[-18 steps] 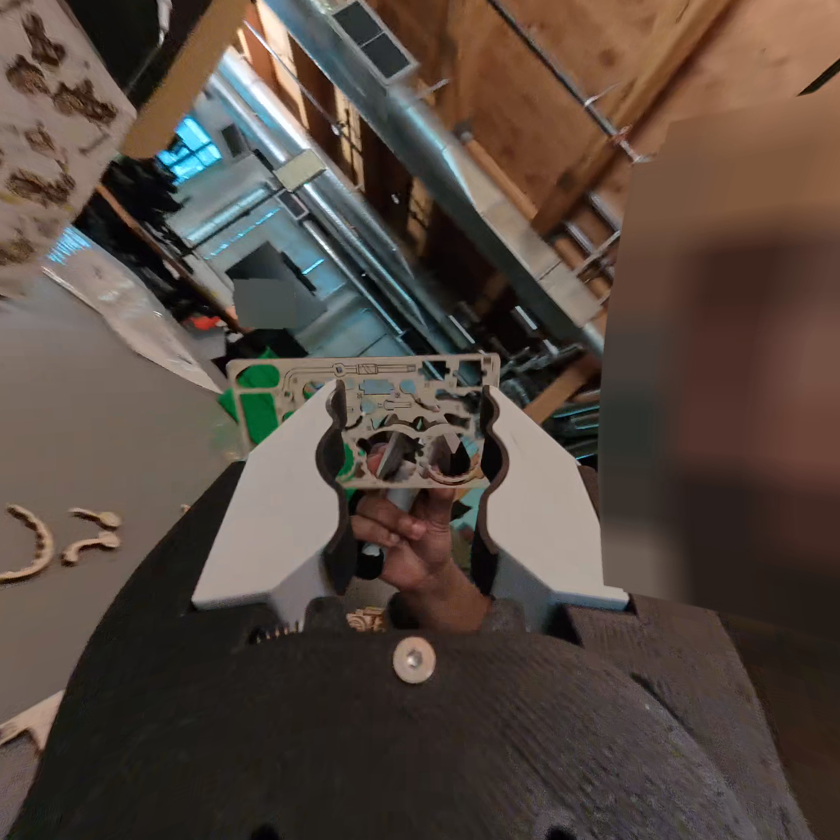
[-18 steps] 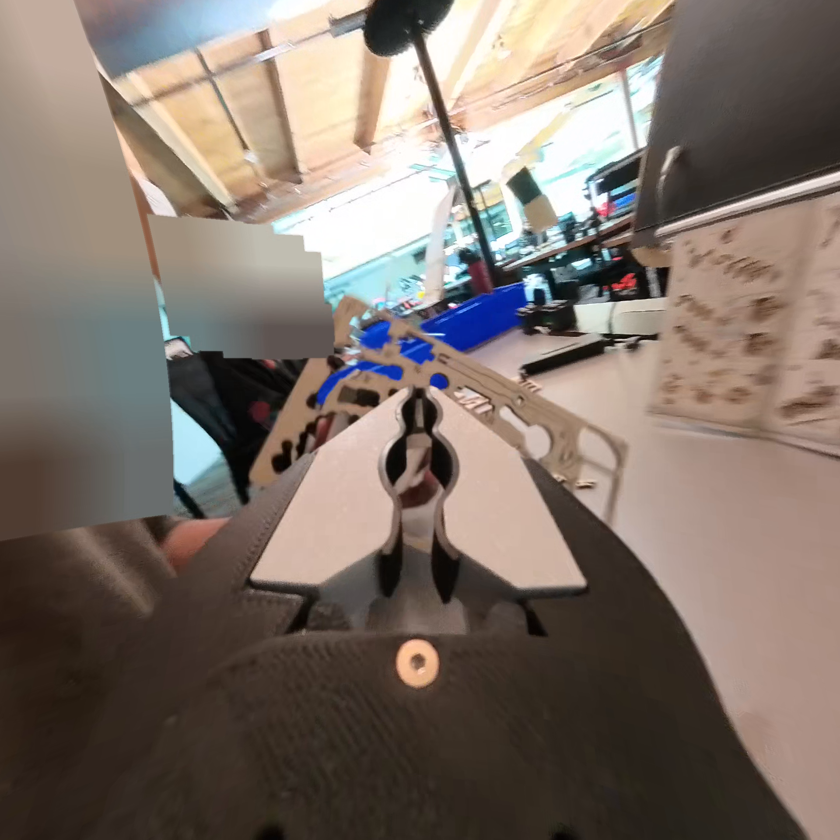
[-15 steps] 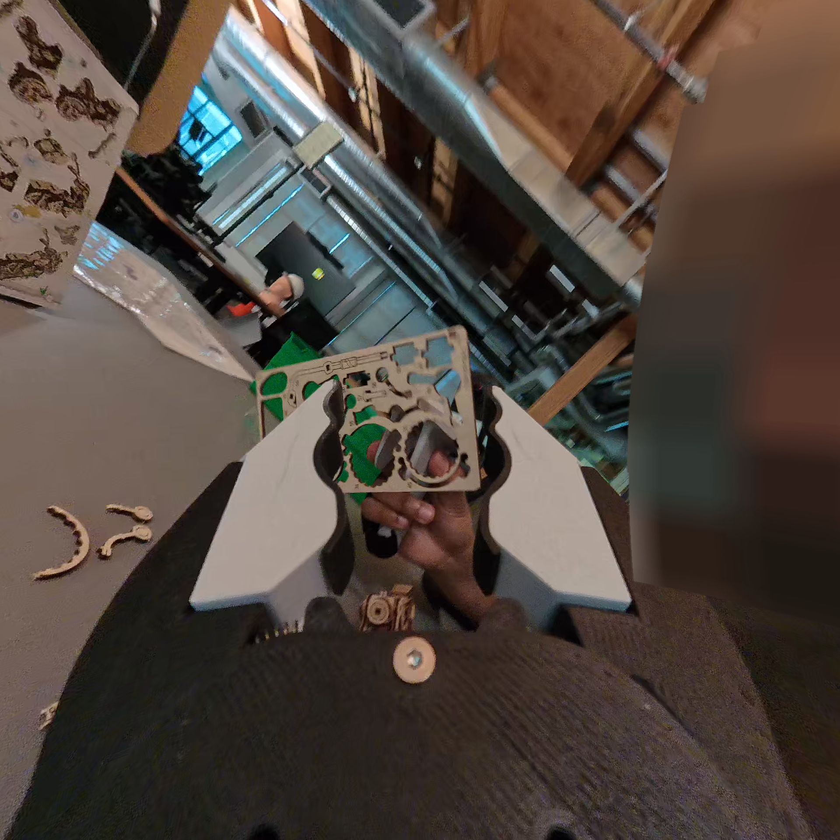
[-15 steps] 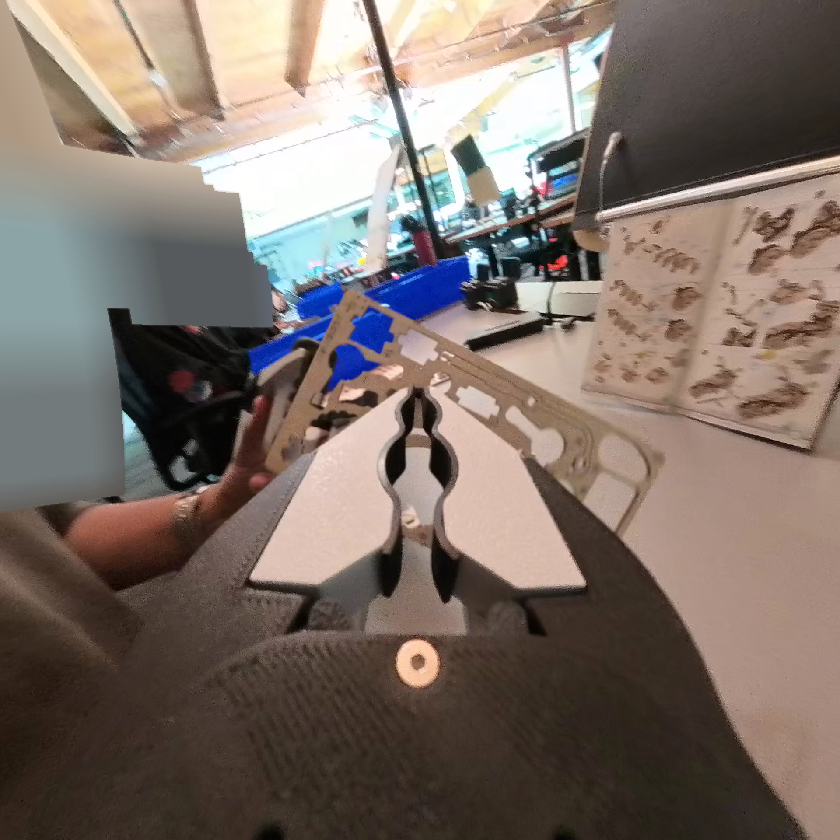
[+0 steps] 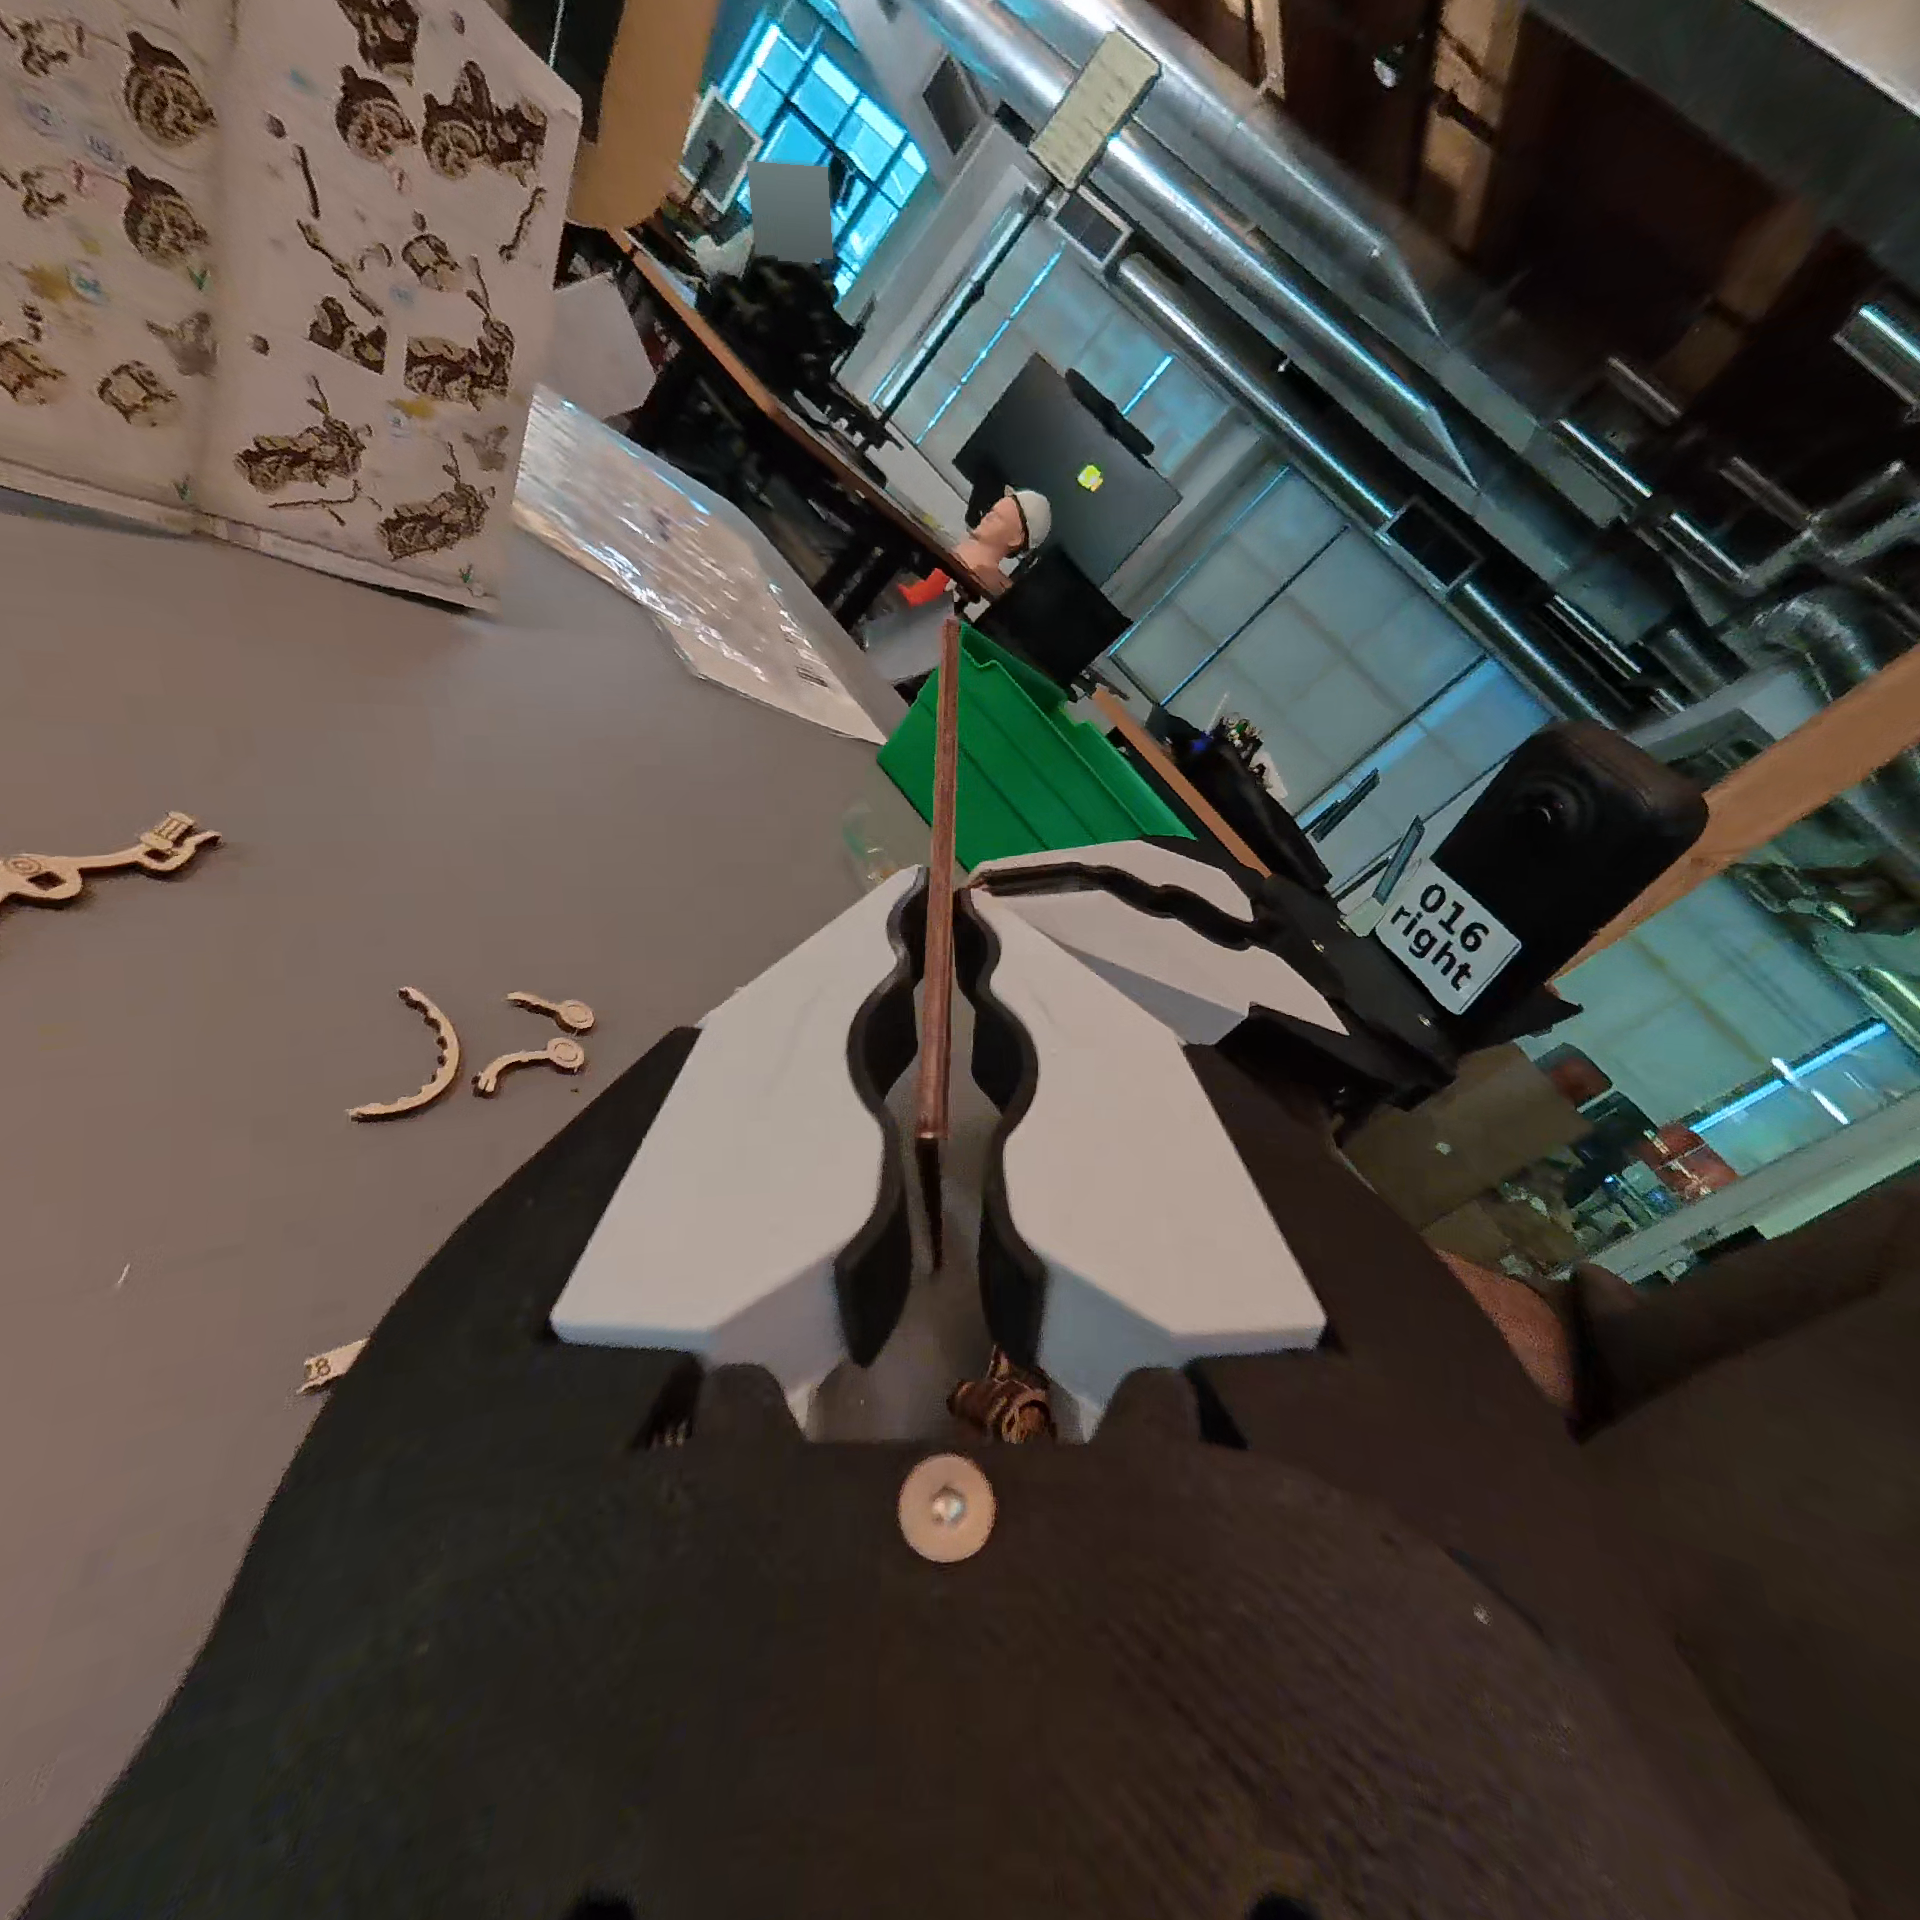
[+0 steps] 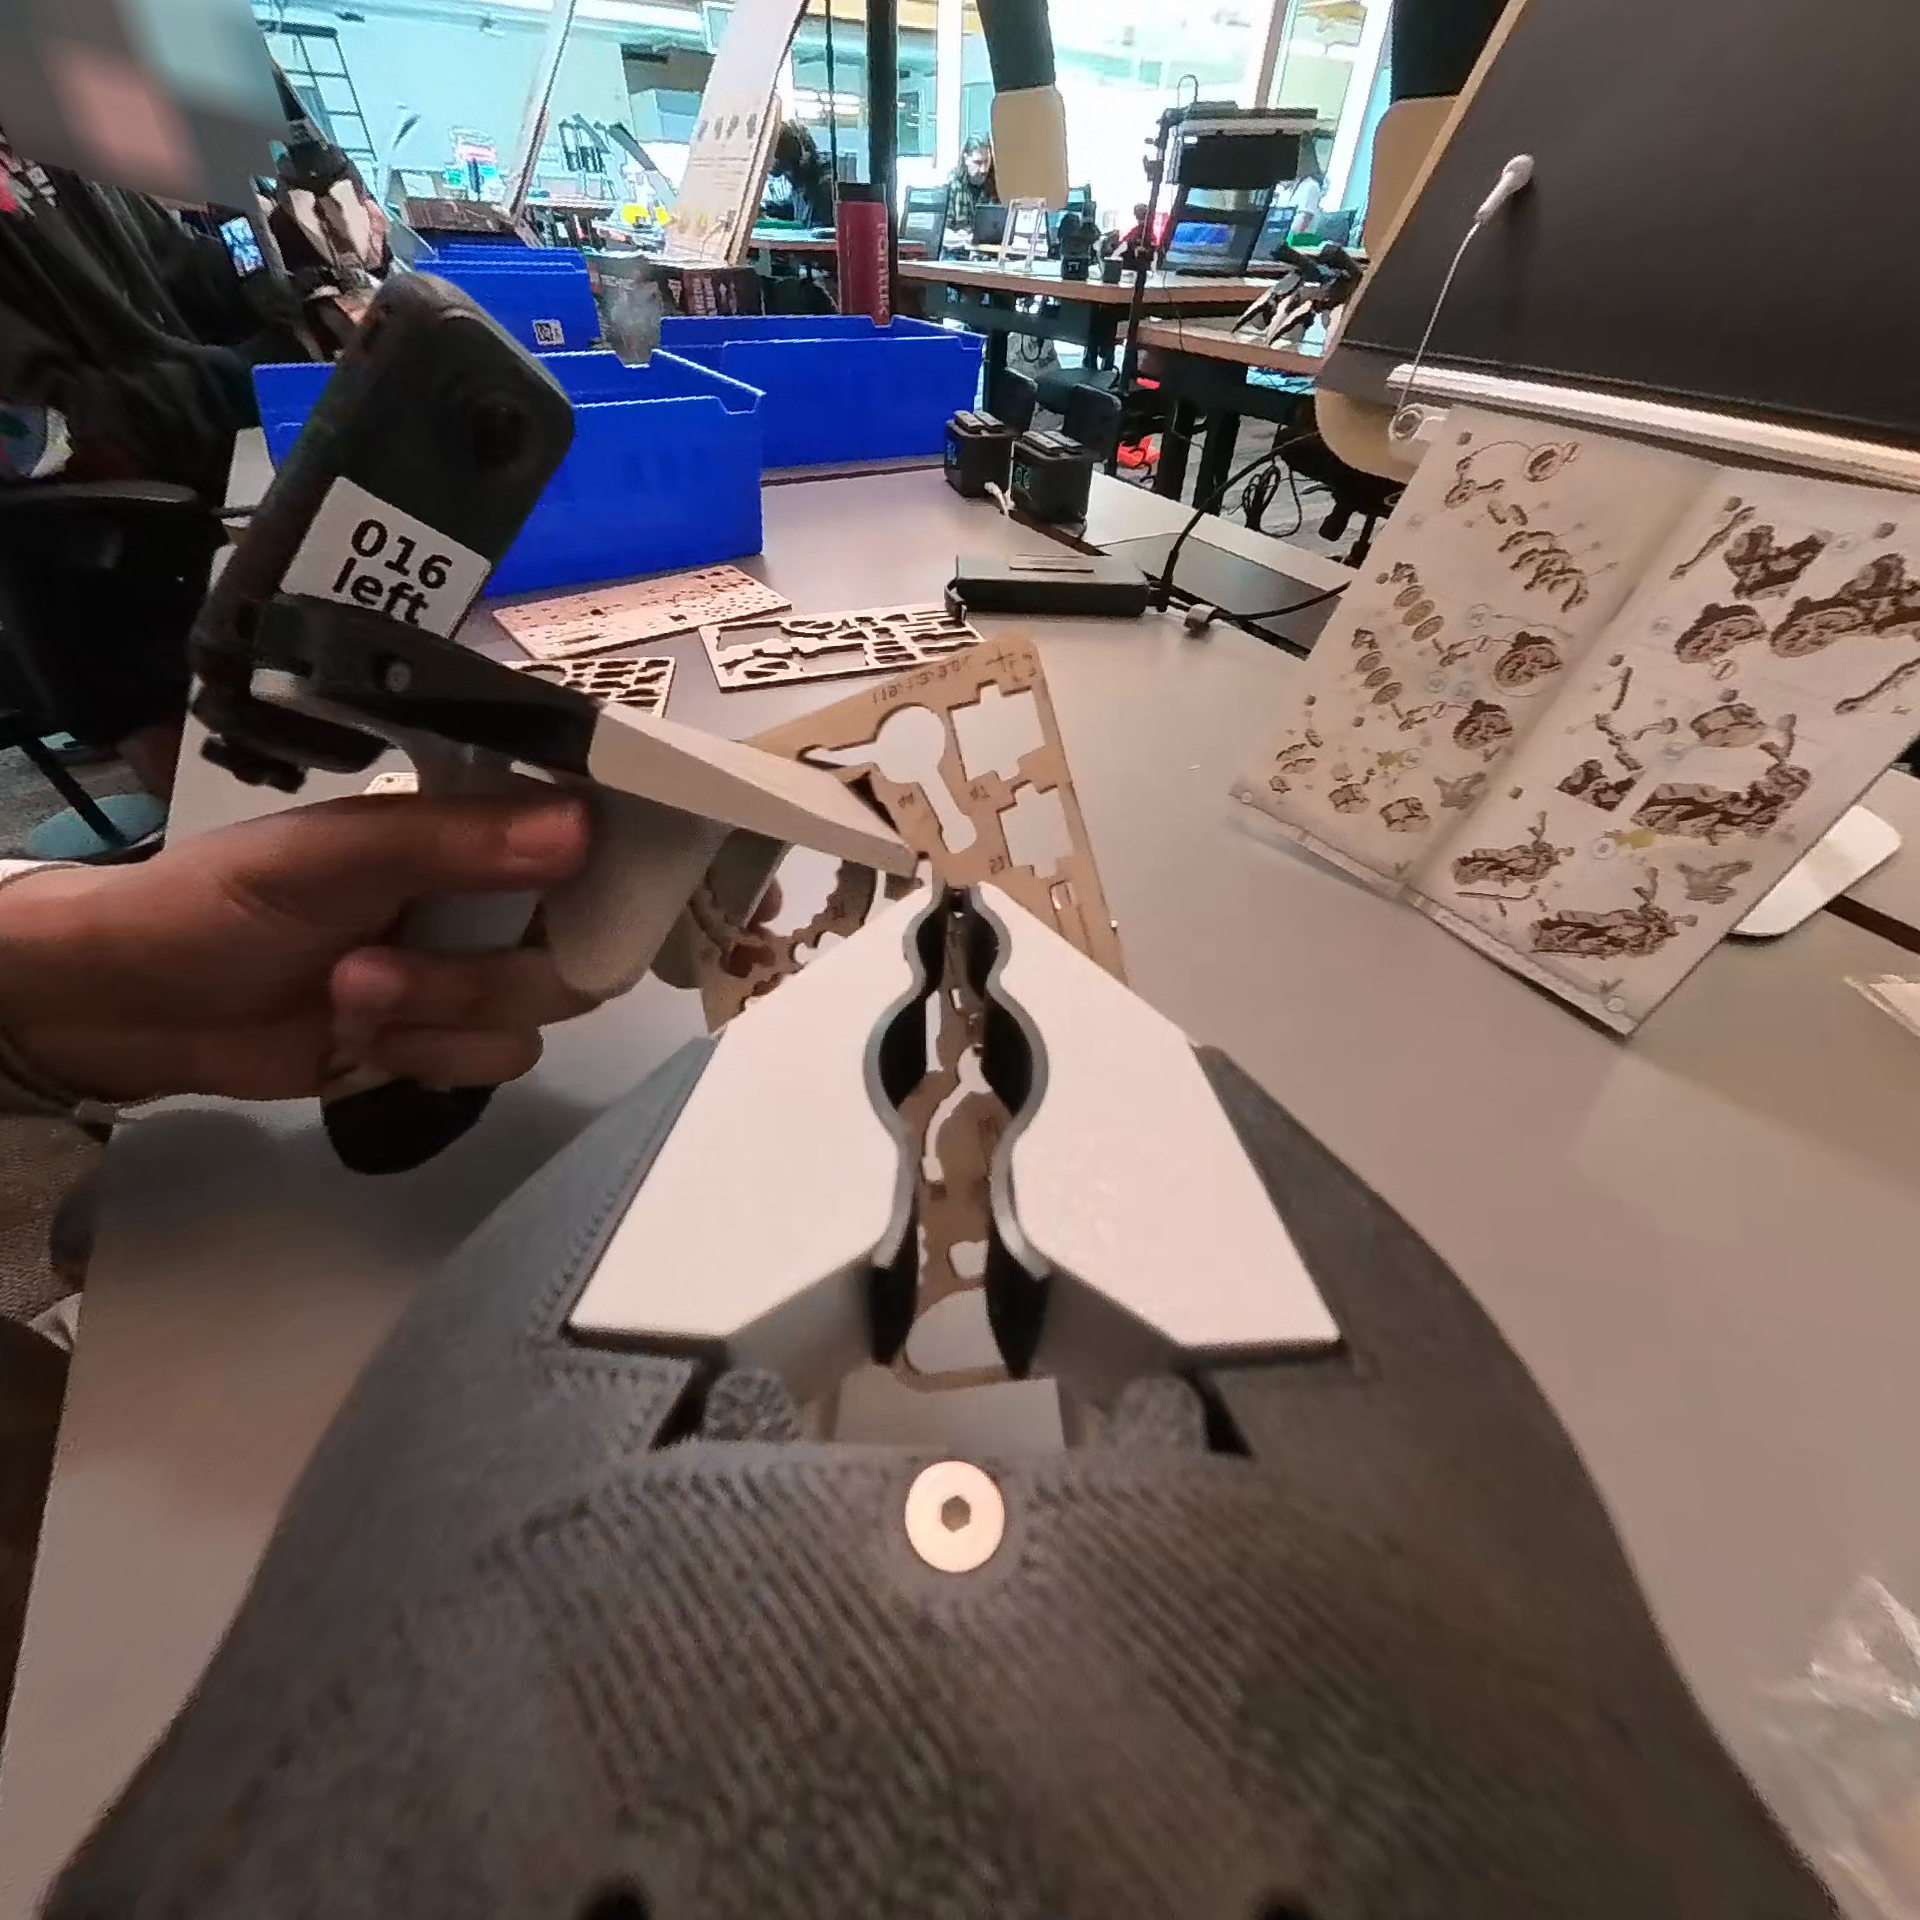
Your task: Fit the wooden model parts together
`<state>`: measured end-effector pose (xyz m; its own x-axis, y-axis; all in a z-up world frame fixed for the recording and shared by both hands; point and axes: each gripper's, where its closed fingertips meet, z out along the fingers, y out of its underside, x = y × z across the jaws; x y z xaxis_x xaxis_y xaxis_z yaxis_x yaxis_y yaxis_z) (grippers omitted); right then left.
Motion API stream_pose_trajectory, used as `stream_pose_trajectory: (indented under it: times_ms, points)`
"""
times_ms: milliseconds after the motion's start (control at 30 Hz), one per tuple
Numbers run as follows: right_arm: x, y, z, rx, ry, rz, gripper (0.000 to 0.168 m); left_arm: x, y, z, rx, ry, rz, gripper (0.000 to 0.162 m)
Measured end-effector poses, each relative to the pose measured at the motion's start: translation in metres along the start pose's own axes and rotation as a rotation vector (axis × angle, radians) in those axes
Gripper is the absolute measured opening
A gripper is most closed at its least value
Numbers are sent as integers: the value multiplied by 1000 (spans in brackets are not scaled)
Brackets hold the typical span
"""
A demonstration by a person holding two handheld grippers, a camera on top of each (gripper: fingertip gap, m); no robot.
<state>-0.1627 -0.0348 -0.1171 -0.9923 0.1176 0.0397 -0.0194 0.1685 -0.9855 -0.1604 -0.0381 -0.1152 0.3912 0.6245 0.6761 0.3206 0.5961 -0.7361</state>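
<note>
A thin laser-cut wooden parts sheet (image 6: 997,748) with many cut-outs is held above the grey table (image 6: 1351,1091). My left gripper (image 5: 943,899) is shut on it; the sheet (image 5: 940,790) stands edge-on between its fingers. My right gripper (image 6: 961,899) is shut on the same sheet, which shows through the slot between its fingers. The right gripper (image 5: 987,883) meets the sheet from the right in the left wrist view. The left gripper (image 6: 899,857), held by a hand (image 6: 260,956), touches the sheet just left of my right fingertips.
Loose wooden parts lie on the table: a toothed arc (image 5: 416,1070), two small hooks (image 5: 540,1039), a longer piece (image 5: 94,862). An open instruction booklet (image 6: 1610,748) stands at the back. More sheets (image 6: 831,644), blue bins (image 6: 623,468) and a green bin (image 5: 1018,769) sit beyond. Less than 4 cm separates the two grippers' tips.
My left gripper has shut on the sheet, which now stands edge-on in its view. Both grippers have tipped down toward the table. The right gripper has kept its hold.
</note>
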Motion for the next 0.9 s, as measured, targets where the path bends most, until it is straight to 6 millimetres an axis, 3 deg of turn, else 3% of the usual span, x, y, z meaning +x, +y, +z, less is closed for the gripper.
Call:
stream_pose_trajectory:
  times_ms: [300,500,533,600,633,700,833,900]
  points:
    - [-4,-3,-9,8,-16,-461,2,10,1,1,-34,-5,96,0]
    - [-2,-6,-10,15,-116,-118,0,11,-1,2,-9,-21,127,0]
    - [-1,-10,-11,44,-133,-36,1,10,-2,1,-4,-33,146,0]
    - [6,-37,-22,202,-175,230,0,-14,-9,-6,32,-144,168,1]
    - [13,-41,-26,213,-184,324,0,-16,-15,-10,59,-106,90,0]
    - [25,-27,-24,139,-100,225,1,-12,-29,-15,113,-41,-49,0]
    - [25,-28,-24,153,-91,193,1,-7,-32,-17,127,-52,1,0]
    - [32,-20,-24,136,-50,142,1,-9,-45,-25,179,-49,9,0]
